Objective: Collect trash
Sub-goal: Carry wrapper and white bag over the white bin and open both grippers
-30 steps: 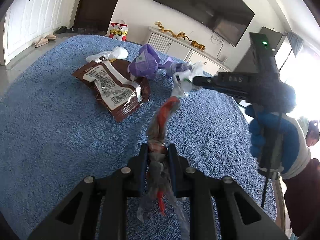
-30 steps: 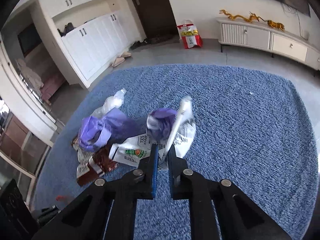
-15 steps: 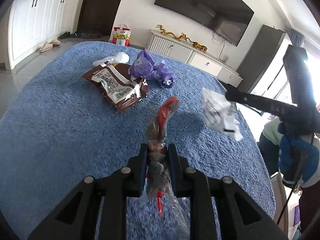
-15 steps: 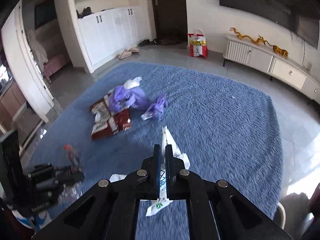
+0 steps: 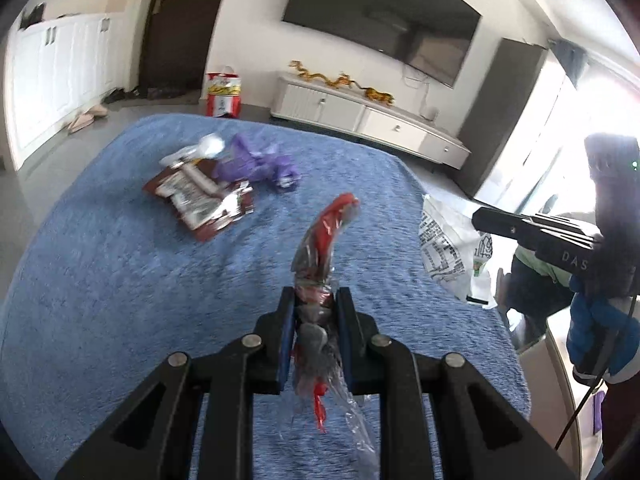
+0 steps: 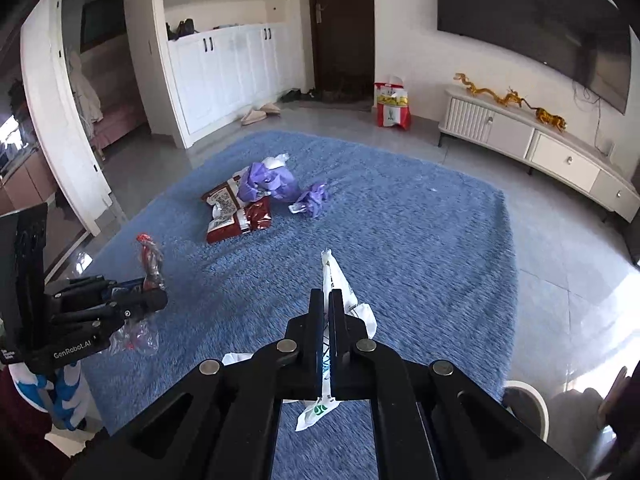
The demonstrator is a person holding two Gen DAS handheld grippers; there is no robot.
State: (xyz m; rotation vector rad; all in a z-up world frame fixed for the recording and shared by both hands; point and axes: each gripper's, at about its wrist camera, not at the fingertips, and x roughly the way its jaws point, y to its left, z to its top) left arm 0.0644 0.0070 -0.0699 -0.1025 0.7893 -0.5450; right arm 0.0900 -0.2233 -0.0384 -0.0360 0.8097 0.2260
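- The white wrapper (image 6: pixel 340 292), a second ago on the pile, now hangs clear of the rug (image 6: pixel 400 220), pinched in the right gripper (image 6: pixel 325 300), whose jaws have just clamped tight on it.
- The left gripper (image 5: pixel 314 300) stays clenched on the red-and-clear wrapper (image 5: pixel 324 236), also lifted.
- Brown bag (image 6: pixel 236 216) and purple wrappers (image 6: pixel 268 182) remain to collect.

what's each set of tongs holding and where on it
Left tongs: clear red-tipped wrapper, pinched near its middle. Right tongs: white printed wrapper, also pinched mid-length.
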